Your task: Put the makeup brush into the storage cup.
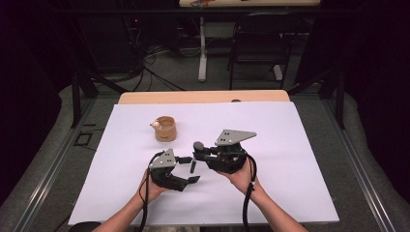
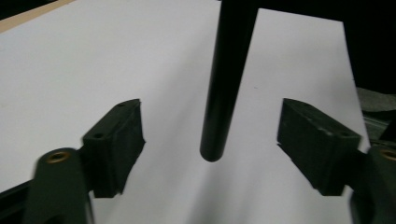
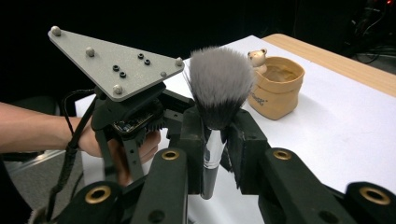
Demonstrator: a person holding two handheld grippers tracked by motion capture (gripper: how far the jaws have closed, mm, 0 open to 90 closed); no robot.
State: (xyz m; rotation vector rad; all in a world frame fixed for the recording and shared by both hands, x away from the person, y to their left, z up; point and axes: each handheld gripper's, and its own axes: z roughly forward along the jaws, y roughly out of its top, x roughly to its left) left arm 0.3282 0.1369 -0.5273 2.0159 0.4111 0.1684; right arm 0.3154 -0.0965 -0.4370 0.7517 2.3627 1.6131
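Observation:
A makeup brush (image 3: pixel 219 84) with a grey and black bristle head stands upright, its silver ferrule clamped between the pads of my right gripper (image 3: pixel 215 140). In the high view the right gripper (image 1: pixel 197 155) holds the brush (image 1: pixel 198 145) just above the white sheet, left of the right hand. The brush's black handle (image 2: pixel 224 84) hangs down between the jaws of my left gripper (image 2: pixel 217 135). Those jaws stand wide apart, and neither pad touches the handle. The left gripper (image 1: pixel 191 169) sits directly below and left of the right one.
A small tan pot (image 1: pixel 165 128) with a little bear figure on its rim stands on the white sheet (image 1: pixel 290 145), behind the grippers. The wooden table edge (image 1: pixel 203 96) runs along the back, with a chair (image 1: pixel 261 43) beyond it.

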